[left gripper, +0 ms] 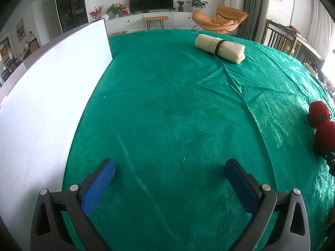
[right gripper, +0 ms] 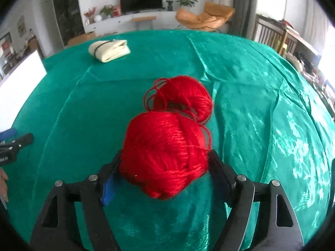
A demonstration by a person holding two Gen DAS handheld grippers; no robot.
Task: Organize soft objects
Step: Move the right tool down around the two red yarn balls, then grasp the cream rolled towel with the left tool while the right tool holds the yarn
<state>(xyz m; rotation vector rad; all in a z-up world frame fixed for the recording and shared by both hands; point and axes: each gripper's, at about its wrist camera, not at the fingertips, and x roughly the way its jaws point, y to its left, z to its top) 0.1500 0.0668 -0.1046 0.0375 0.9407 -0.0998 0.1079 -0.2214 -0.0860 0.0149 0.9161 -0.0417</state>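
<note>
Two red yarn balls lie touching on the green tablecloth (right gripper: 251,104). The nearer yarn ball (right gripper: 165,156) sits between the fingers of my right gripper (right gripper: 164,160); it fills the gap, but the jaws stand wide and do not squeeze it. Just behind it lies the farther yarn ball (right gripper: 186,98), with loose loops. Both show at the right edge of the left wrist view as the red yarn (left gripper: 320,117). A rolled cream towel (left gripper: 219,48) with a black band lies at the far side. My left gripper (left gripper: 170,167) hovers open over bare cloth, holding nothing.
A white upright board (left gripper: 52,96) runs along the table's left side, also seen as the white board (right gripper: 21,83). The left gripper's tip (right gripper: 12,144) and a person's hand (right gripper: 3,179) show at the right view's left edge. Chairs and a TV unit stand beyond the table.
</note>
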